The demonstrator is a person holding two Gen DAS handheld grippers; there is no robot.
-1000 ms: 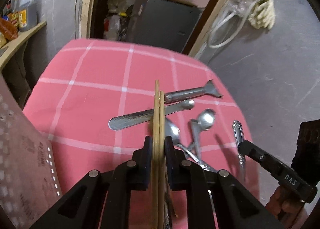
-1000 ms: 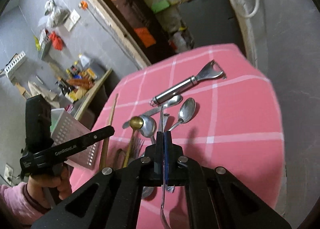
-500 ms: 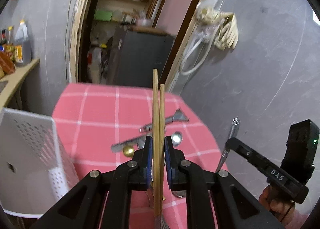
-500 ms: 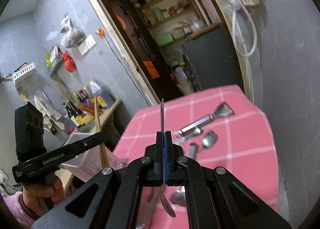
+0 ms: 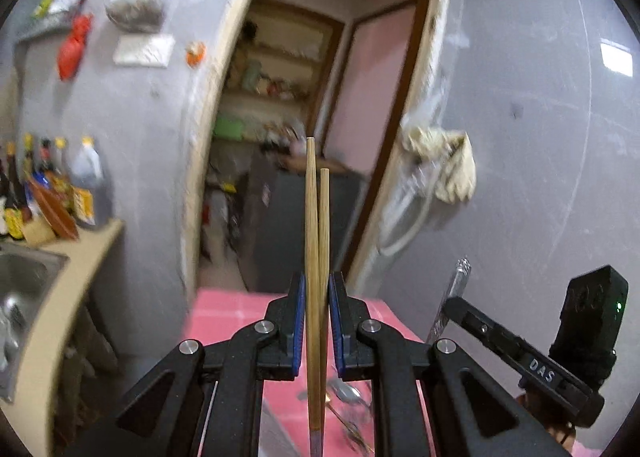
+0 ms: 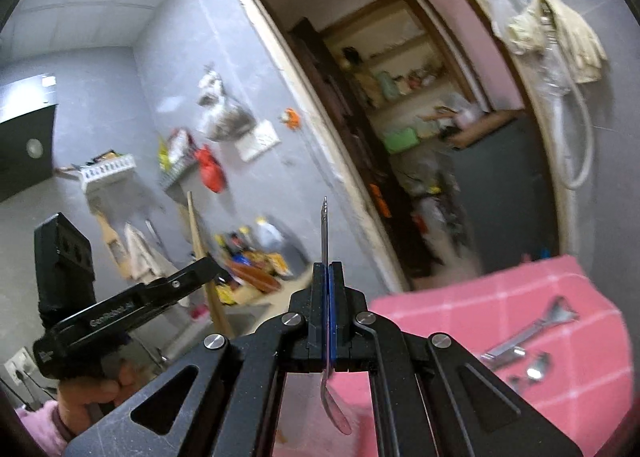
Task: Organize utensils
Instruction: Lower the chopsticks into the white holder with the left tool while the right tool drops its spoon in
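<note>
My left gripper [image 5: 317, 297] is shut on a pair of wooden chopsticks [image 5: 316, 225] that stick up past its fingers, raised well above the pink checked table [image 5: 224, 317]. My right gripper [image 6: 328, 277] is shut on a thin metal spoon [image 6: 325, 233], handle up, bowl hanging below the fingers. In the left wrist view the right gripper [image 5: 452, 303] shows at lower right with the spoon handle [image 5: 456, 285]. In the right wrist view the left gripper [image 6: 212, 269] shows at left with the chopsticks [image 6: 200, 241]. A metal peeler [image 6: 532, 327] and spoons [image 6: 534, 367] lie on the table.
A counter with a steel sink [image 5: 24, 277] and several bottles [image 5: 52, 185] runs along the left. An open doorway [image 5: 304, 117] with shelves lies straight ahead. Cloth and a hose [image 5: 440, 169] hang on the grey wall at right. A person's hand in a pink sleeve [image 6: 52, 413] holds the left gripper.
Both grippers rose and tilted up from the table, carrying the chopsticks and the spoon. The table has dropped to the bottom of both views and the white basket has left the left wrist view.
</note>
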